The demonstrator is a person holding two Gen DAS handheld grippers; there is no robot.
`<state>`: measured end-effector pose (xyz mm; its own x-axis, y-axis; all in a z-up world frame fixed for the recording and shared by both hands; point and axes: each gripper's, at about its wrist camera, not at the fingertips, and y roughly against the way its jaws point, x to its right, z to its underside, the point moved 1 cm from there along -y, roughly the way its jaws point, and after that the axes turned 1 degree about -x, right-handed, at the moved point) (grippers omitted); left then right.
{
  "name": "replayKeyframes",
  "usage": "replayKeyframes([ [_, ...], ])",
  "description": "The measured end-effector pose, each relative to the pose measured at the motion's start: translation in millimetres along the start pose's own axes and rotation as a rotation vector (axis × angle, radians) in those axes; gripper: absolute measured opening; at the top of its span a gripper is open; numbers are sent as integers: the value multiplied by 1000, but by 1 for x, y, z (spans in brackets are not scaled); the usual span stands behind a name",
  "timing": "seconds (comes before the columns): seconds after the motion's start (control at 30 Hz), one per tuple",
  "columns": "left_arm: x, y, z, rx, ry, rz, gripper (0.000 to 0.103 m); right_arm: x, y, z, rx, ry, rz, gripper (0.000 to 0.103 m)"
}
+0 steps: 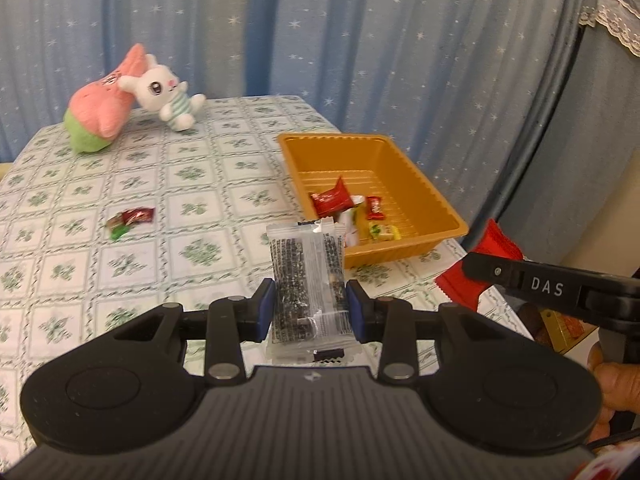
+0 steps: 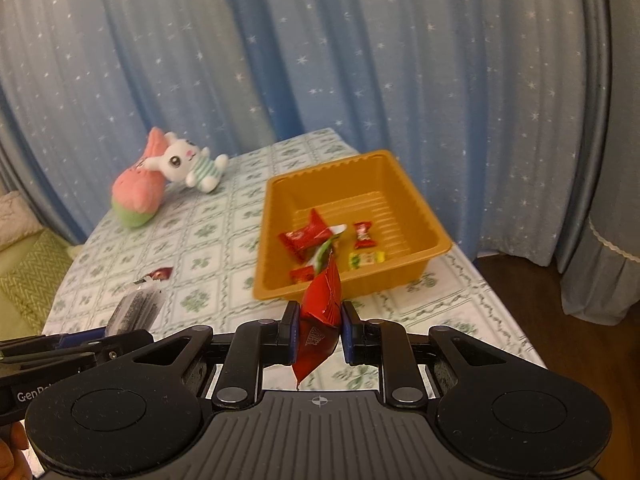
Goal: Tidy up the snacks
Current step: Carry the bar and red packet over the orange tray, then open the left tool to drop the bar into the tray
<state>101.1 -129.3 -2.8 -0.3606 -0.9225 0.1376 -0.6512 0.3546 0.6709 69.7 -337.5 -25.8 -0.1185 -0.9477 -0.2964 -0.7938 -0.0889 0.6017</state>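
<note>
A clear snack packet (image 1: 306,280) with dark bits inside is held tight between the blue pads of the left gripper (image 1: 310,310). It is held up above the table (image 1: 160,184), just in front of the orange tray (image 1: 436,208). A red snack packet (image 2: 320,320) is squeezed between the narrow pads of the right gripper (image 2: 319,334), and its top is seen against the near wall of the tray. A few small snacks (image 2: 316,236) are already laid inside the tray. One more small red and green snack (image 1: 130,220) is left on the flowered tablecloth, well apart from the tray. Two soft toys (image 1: 132,100) are leaned together at the far side of the table, by the blue curtain (image 1: 360,32)
</note>
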Motion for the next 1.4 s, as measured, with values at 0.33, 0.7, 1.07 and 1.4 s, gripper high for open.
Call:
replayKeyframes([
  [0.33,25,-28,-25,1,-43,38,34,23,-8,-21,17,-11,14,21],
  [0.7,39,-63,-48,0,-64,63,34,37,-29,-48,27,-2,18,21],
  [1.07,41,-93,-64,-13,-72,75,34,41,-54,-70,30,25,12,21],
  [1.4,36,-122,-73,-34,-72,75,34,47,-88,-87,4,44,10,21],
])
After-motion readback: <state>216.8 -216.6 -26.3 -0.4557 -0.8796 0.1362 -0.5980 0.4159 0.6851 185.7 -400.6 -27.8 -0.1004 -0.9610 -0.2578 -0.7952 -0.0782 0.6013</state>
